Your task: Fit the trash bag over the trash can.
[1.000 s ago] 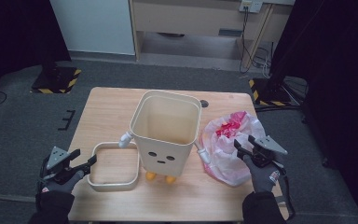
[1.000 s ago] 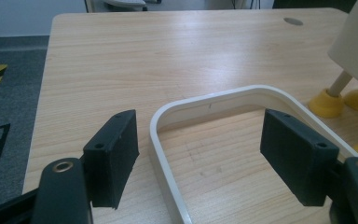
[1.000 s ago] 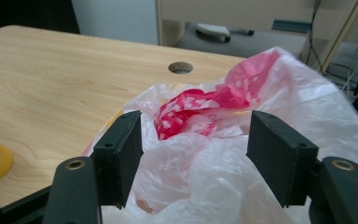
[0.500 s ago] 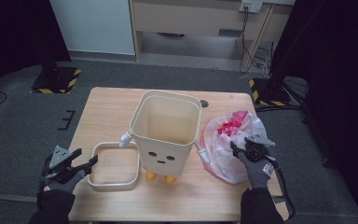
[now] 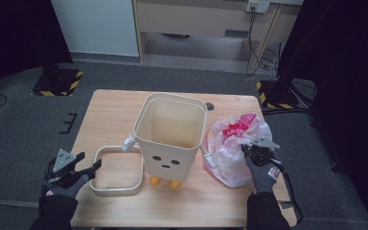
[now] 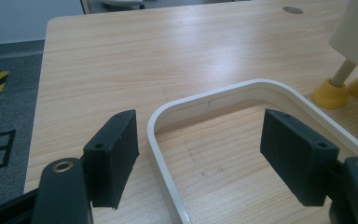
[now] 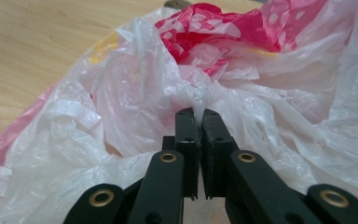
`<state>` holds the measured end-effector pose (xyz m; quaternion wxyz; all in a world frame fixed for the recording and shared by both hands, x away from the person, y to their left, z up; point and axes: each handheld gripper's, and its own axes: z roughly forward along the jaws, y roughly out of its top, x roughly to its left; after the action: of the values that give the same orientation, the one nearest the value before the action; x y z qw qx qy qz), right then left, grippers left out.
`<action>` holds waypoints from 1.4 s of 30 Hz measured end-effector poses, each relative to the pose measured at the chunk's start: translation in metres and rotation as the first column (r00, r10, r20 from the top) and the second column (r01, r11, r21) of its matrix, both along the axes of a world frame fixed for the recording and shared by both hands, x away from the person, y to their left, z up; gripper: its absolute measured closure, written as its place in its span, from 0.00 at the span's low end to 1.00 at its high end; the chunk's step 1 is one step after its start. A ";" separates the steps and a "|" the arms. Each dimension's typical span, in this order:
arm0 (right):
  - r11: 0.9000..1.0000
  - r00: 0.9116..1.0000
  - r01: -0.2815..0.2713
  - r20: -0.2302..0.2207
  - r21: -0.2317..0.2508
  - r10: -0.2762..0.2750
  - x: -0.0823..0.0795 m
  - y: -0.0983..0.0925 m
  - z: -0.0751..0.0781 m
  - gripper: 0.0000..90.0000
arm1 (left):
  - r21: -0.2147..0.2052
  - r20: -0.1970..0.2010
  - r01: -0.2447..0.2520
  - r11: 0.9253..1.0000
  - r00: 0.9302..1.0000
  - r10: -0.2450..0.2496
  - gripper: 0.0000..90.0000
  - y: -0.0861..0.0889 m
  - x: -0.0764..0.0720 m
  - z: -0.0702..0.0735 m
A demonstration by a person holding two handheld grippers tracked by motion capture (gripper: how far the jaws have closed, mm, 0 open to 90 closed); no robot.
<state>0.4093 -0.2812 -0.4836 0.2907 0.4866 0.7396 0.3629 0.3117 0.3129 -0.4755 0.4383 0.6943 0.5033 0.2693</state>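
Now my right claw (image 7: 196, 114) has just snapped shut on the plastic bag (image 7: 242, 88) — my left claw (image 6: 198, 149) gapes around the frame (image 6: 165, 154).

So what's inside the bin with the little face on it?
The bin looks empty from the high view: just bare cream walls going down. Its near wall hides part of the bottom, so something small could sit there. The plastic bag lies outside, beside it.

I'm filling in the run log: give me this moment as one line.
right gripper: just closed, pinching crumpled white-and-pink plastic bag | left gripper: open, straddling cream plastic rectangular ring's rim | cream face-printed bin: upright, untouched
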 end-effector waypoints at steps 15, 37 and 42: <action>0.992 0.982 -0.006 0.187 0.126 -0.018 -0.015 0.002 0.053 0.97 | -0.008 0.003 -0.001 1.000 1.000 0.001 0.30 0.001 0.000 0.000; 0.976 0.847 -0.016 0.522 0.217 -0.102 -0.060 -0.009 0.173 0.97 | -0.011 0.007 0.000 1.000 1.000 0.000 0.30 0.000 0.001 0.000; 0.966 0.801 -0.056 0.588 0.254 -0.109 -0.077 -0.008 0.201 0.97 | -0.010 0.008 -0.002 1.000 1.000 0.002 0.30 0.001 0.000 0.000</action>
<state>0.3320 -0.2893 -0.2824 0.4477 0.3915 0.5495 0.5868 0.3122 0.3135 -0.4753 0.4434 0.6905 0.5036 0.2699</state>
